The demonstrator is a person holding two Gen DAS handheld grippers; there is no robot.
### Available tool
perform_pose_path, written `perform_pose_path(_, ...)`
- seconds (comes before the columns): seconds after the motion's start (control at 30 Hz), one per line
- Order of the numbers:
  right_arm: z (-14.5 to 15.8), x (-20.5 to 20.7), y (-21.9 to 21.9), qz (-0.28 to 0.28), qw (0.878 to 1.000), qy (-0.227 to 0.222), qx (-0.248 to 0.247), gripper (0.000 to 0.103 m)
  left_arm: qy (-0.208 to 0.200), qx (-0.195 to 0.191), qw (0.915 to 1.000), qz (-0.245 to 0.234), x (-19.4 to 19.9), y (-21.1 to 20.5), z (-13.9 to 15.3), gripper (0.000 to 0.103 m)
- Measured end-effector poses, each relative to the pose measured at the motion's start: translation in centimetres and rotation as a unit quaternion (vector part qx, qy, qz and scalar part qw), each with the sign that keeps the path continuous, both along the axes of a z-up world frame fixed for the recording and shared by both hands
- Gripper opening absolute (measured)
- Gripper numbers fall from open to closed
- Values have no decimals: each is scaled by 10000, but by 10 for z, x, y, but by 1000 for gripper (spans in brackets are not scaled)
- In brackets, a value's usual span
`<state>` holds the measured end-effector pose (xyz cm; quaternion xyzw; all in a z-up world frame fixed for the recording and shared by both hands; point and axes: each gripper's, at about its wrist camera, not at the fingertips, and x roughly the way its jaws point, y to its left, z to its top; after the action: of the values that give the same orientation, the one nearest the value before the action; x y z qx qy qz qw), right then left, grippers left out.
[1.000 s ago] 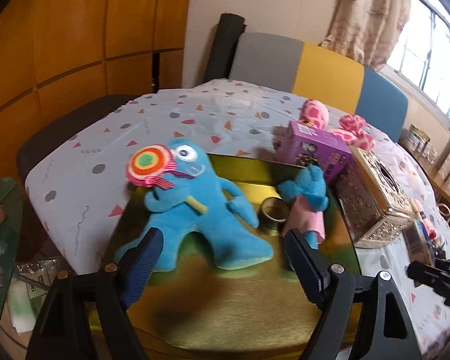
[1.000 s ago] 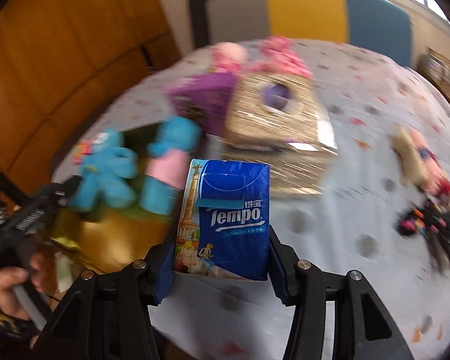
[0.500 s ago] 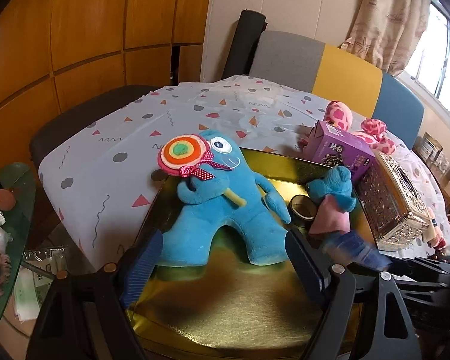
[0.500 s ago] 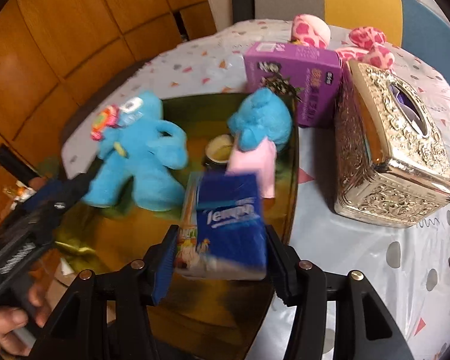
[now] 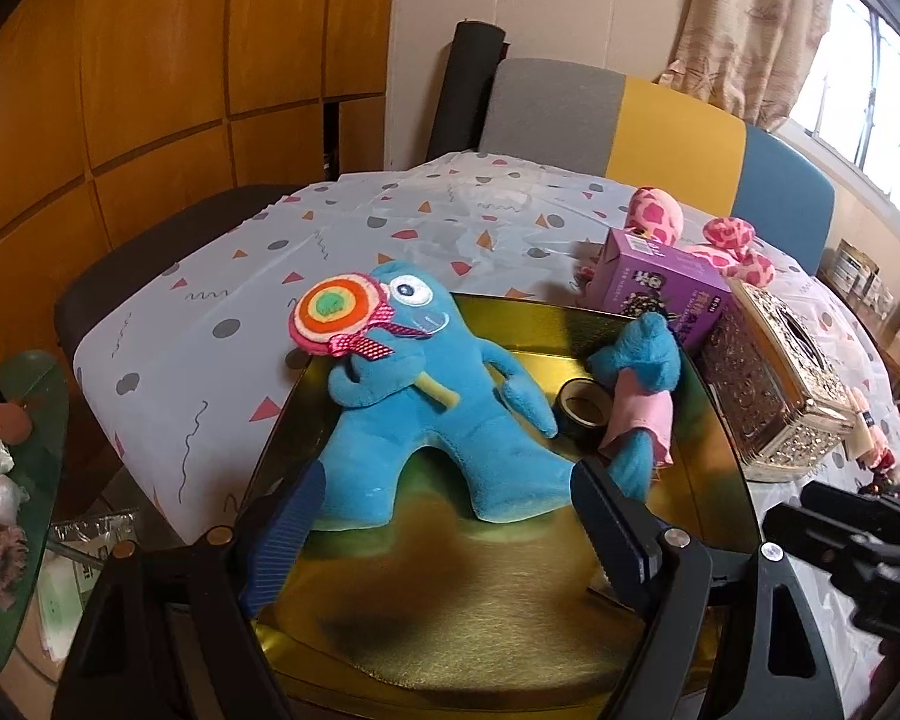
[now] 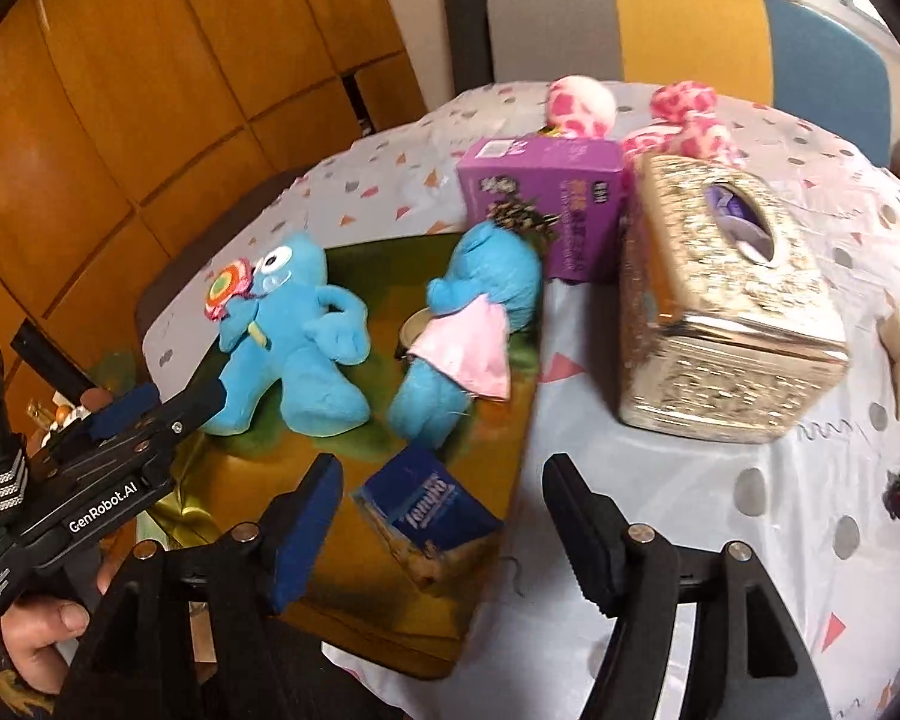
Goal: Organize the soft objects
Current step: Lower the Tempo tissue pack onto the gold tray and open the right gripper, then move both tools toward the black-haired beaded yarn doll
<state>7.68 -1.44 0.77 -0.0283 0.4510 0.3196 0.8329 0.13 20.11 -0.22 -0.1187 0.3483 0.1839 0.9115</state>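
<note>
The right gripper [image 6: 438, 516] is opening: its jaws stand apart and the blue tissue pack [image 6: 429, 507] lies between them, clear of both pads, tilted with one end on the gold tray [image 6: 354, 606] near the tray's right edge. This reads as a release, the pack being set down among the soft items collected on the tray. The left gripper [image 5: 444, 531] hangs wide apart over the near half of the tray with nothing between its jaws, its fingers framing the legs of the large blue plush [image 5: 444, 420], probably standing by while the other hand works. The large blue plush lies face up with a felt lollipop [image 5: 336, 321] at its head; the small blue plush [image 6: 480, 324] in a pink skirt lies beside it, and a tape roll [image 5: 585, 411] sits between the two. Just off the tray stand a purple box [image 6: 546, 198] and a gold tissue box [image 6: 726, 306]; pink spotted plush toys [image 6: 678, 120] remain on the table behind them, so the task appears unfinished. In the left wrist view the tissue pack is hidden behind the right-hand finger. Whether the pack lies fully settled cannot be told, as it is blurred. Small items at the right edge of the table are cut off and unidentifiable.
</note>
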Motion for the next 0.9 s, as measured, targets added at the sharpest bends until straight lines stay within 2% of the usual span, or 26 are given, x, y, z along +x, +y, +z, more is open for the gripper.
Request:
perform_pose_path(0.3, 14, 9, -59, -598, 9977, -309, 7, 70, -19, 143, 9995, -293, 1, -22, 7, 84)
perform_pose_path(0.5, 21, 32, -134, -1558, 9860, -535, -251, 70, 16, 239, 9987, -461, 5, -36, 10, 84)
perform_pose_path(0.7, 22, 55, -218, -2710, 9582, -714, -578, 70, 51, 337, 9971, -686, 9, -54, 12, 84)
perform_pose_path(0.8, 16, 62, -261, -3345, 9347, -895, -805, 70, 108, 344, 9964, -772, 11, -61, 11, 84)
perform_pose_path(0.9, 4, 63, -302, -4093, 9043, -878, -836, 70, 132, 419, 9953, -864, 13, -69, 11, 84)
